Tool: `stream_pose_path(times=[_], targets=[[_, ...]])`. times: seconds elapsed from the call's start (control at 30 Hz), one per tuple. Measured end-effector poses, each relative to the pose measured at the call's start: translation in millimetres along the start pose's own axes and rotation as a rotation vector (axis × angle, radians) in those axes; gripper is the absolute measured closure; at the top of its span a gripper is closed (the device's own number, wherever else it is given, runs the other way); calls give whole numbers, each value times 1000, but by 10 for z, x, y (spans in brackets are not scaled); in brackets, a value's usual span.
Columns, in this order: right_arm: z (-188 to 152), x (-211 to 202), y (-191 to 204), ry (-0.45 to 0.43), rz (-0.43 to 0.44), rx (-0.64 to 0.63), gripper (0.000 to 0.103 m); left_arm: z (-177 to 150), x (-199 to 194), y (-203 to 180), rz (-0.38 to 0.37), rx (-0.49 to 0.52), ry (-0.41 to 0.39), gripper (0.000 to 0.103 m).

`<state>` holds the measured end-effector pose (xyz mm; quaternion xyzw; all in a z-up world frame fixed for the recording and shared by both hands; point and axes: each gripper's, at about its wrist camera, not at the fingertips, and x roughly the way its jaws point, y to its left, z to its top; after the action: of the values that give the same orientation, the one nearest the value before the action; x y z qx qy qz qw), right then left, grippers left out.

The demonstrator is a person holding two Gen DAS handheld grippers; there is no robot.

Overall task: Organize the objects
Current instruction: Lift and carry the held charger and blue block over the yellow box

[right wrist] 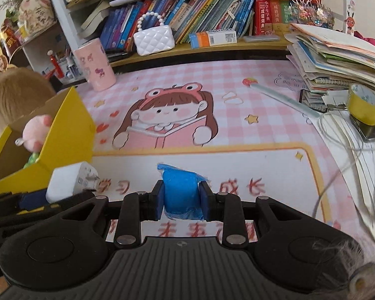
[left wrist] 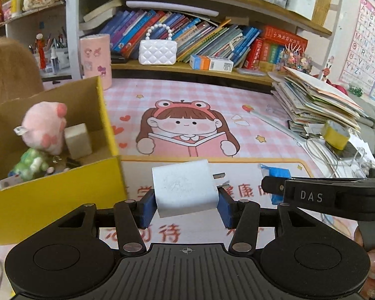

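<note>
My left gripper (left wrist: 186, 208) is shut on a white charger plug (left wrist: 185, 187) and holds it above the pink desk mat, just right of the yellow cardboard box (left wrist: 52, 200). The box holds a pink plush toy (left wrist: 43, 127), a green toy (left wrist: 31, 162) and a white block (left wrist: 78, 141). My right gripper (right wrist: 181, 201) is shut on a blue wrapped packet (right wrist: 181, 192) over the mat's front part. The charger (right wrist: 71, 181) and the box (right wrist: 70, 135) also show at the left of the right wrist view. The right gripper's body (left wrist: 325, 195) shows at the right of the left wrist view.
A pink cylinder holder (left wrist: 96, 58) stands behind the box. A white quilted handbag (left wrist: 157, 50) and books fill the shelf at the back. A tall stack of papers (right wrist: 337, 57), a yellow tape roll (right wrist: 365, 105) and loose cables (right wrist: 342, 135) lie at the right.
</note>
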<state>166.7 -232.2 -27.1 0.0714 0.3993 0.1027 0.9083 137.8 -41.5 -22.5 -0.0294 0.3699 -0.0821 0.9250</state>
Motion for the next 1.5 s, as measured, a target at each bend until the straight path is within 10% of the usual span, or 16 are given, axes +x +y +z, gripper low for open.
stream_pose_path(times=[0.8,1.5], targets=[[-999,-401,1516,88,148,-167,76,-918,-1129,1150,129,-144,13,53],[-1159,-618,2098,34,153,-255,76,-1041,-1604,1547,150,-196,-94,53]])
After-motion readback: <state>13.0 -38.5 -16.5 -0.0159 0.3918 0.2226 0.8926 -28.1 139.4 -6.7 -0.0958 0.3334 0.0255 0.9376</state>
